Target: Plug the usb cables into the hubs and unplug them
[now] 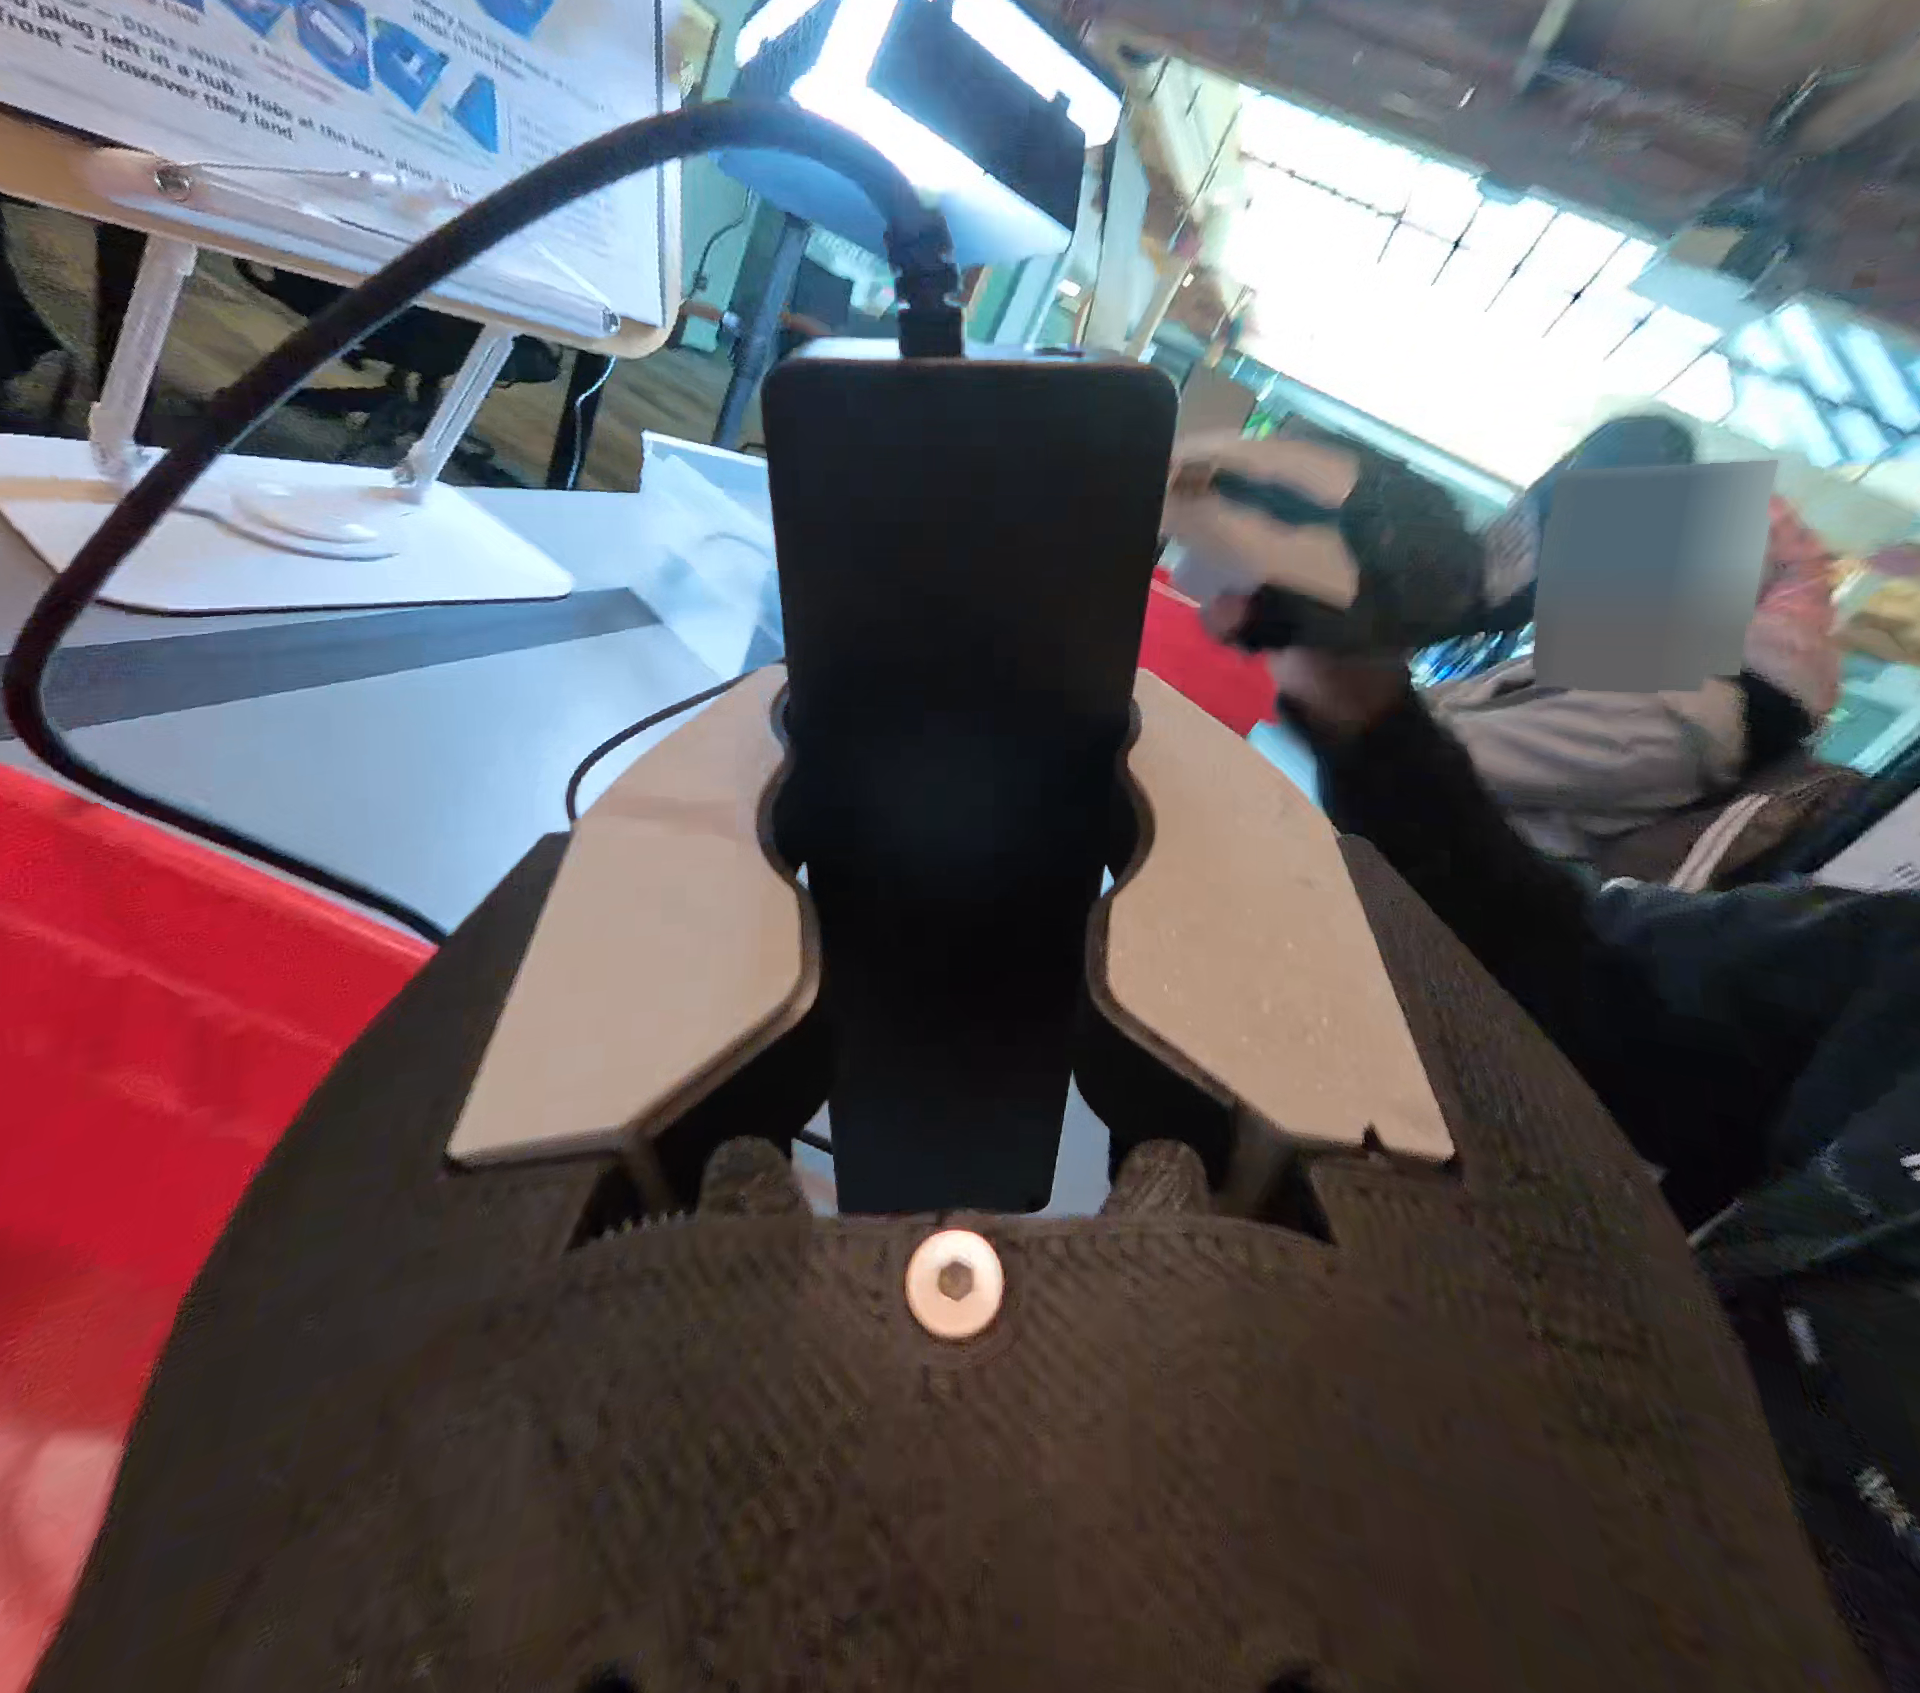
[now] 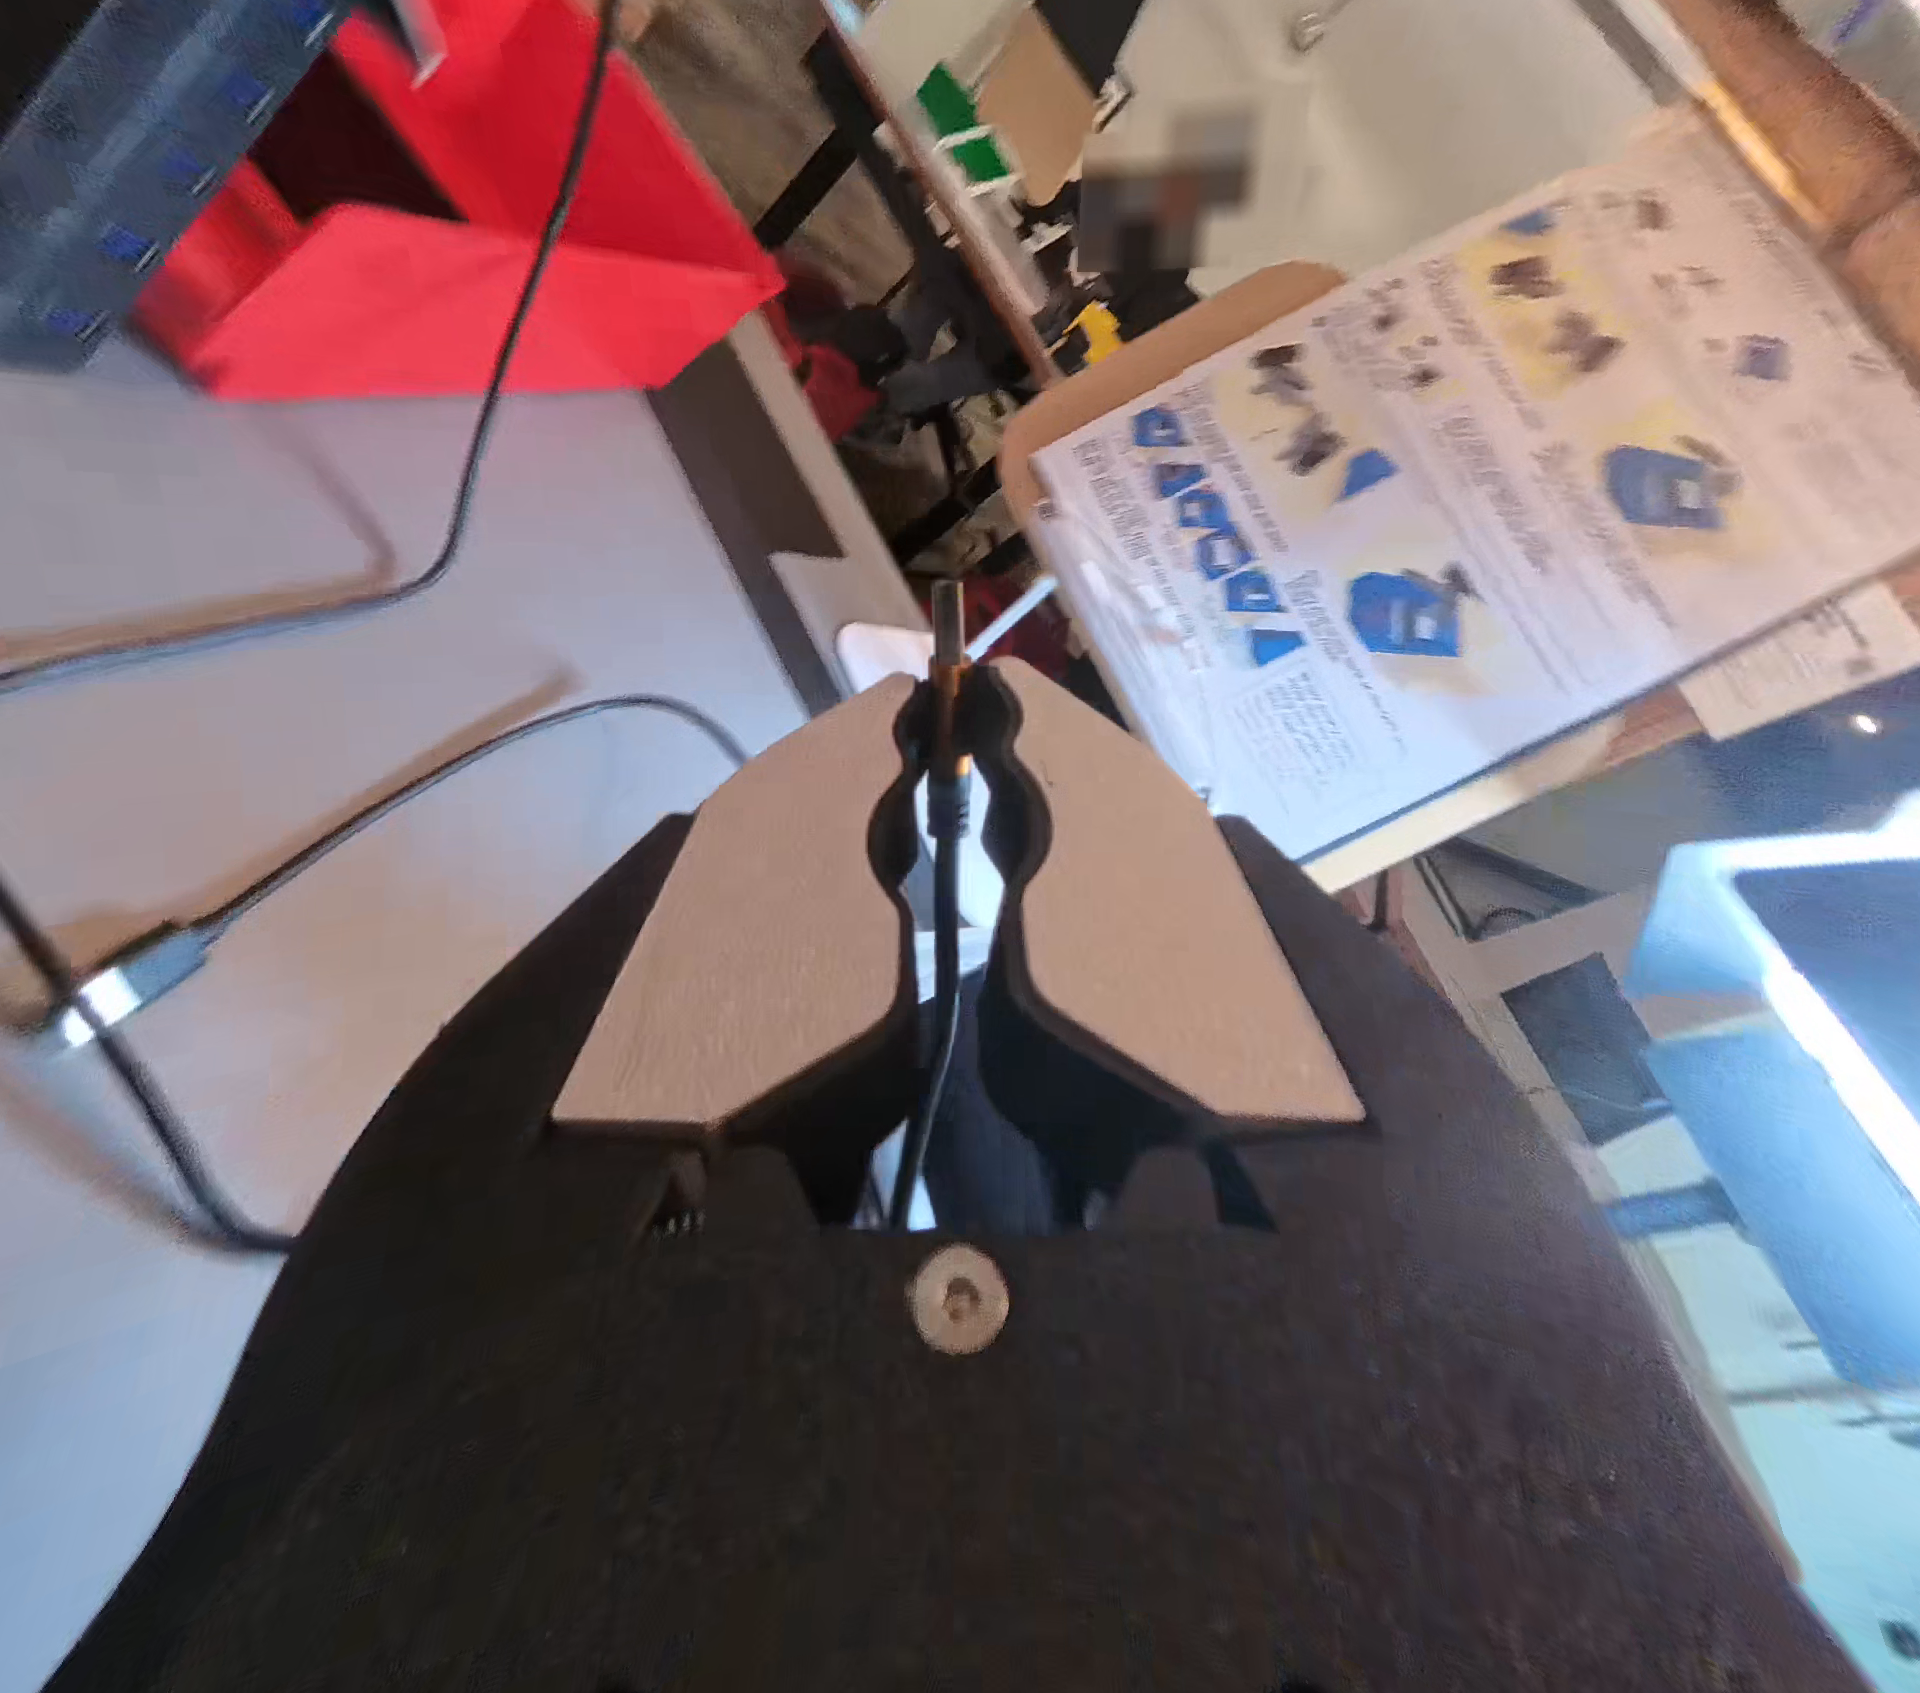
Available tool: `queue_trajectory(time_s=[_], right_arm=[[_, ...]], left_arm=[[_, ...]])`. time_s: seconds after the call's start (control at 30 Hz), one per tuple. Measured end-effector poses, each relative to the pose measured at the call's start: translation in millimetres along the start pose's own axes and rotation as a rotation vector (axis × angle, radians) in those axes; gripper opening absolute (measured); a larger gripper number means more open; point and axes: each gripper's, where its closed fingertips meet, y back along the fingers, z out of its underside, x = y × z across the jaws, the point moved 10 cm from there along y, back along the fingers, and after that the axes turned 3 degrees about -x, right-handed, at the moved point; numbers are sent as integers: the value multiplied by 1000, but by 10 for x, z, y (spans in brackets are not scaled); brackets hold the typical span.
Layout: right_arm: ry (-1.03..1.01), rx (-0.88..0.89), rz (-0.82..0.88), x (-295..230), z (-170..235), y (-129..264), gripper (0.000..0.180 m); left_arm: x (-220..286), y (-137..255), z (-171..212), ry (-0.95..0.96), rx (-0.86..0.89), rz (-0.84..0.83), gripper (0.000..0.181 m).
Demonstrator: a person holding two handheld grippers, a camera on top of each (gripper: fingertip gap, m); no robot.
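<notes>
my left gripper [image 1: 961, 770] clamps black hub [image 1: 966, 604], lifted off the table [image 1: 416, 739], jaws part-open | my right gripper [image 2: 951, 693] nearly closed, pinching USB plug [image 2: 948, 635], raised over table's far edge | hub cable [image 1: 208, 448] trailing to table

Each hand-held gripper [image 1: 961, 708] [image 2: 951, 687]: black ribbed printed body, tan finger plates, silver hex screw.

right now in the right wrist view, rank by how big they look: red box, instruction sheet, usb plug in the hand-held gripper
1. instruction sheet
2. red box, roughly similar, so unsure
3. usb plug, smallest, despite being nearest
</notes>
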Motion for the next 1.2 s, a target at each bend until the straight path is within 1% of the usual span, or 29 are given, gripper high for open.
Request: queue_trajectory(time_s=[0.13,0.23,0.3,0.33,0.4,0.43,0.5,0.57,0.63,0.73,0.8,0.87,0.93,0.97,1.0,1.03,1.07,1.13,1.2], right_arm=[[-83,28,162,562,65,237,7],[-138,17,249,821,274,339,7],[-175,-12,269,896,485,303,8],[-199,-27,255,897,605,250,8],[-273,-70,171,830,864,79,8],[-297,-122,111,766,995,-31,8],[-299,-283,-4,596,1227,-249,7],[-255,-376,-28,472,1325,-373,24],[-265,-383,-57,436,1257,-405,42],[-280,-290,-95,421,976,-354,44],[-263,-304,-145,361,816,-353,45],[-261,-393,-192,268,765,-416,44],[-286,-552,-265,157,856,-537,45],[-316,-596,-311,92,926,-613,49],[-366,-599,-361,25,986,-685,48],[-418,-582,-412,-36,1025,-736,38],[-452,-552,-427,-63,1043,-760,14],[-452,-523,-470,-42,985,-712,7],[-367,-460,-507,2,794,-565,5]], left_arm=[[91,-210,157,-74,-88,11,55],[100,-314,258,-78,-134,15,55],[74,-343,318,-63,-147,1,55],[63,-350,338,-54,-149,1,55],[49,-351,357,-41,-145,0,55],[44,-348,362,-39,-141,-2,55],[37,-344,372,-42,-138,-7,55],[34,-343,383,-43,-141,-7,55],[39,-352,394,-43,-150,1,55],[61,-379,408,-68,-176,0,55],[83,-402,420,-105,-201,-15,55],[107,-427,439,-143,-229,-32,55],[140,-447,456,-179,-253,-37,55],[158,-457,462,-194,-261,-37,55],[176,-464,467,-206,-268,-35,55],[191,-470,471,-217,-273,-33,55],[201,-471,476,-226,-278,-35,55],[200,-472,483,-237,-294,-54,55],[160,-471,483,-230,-322,-112,55]])
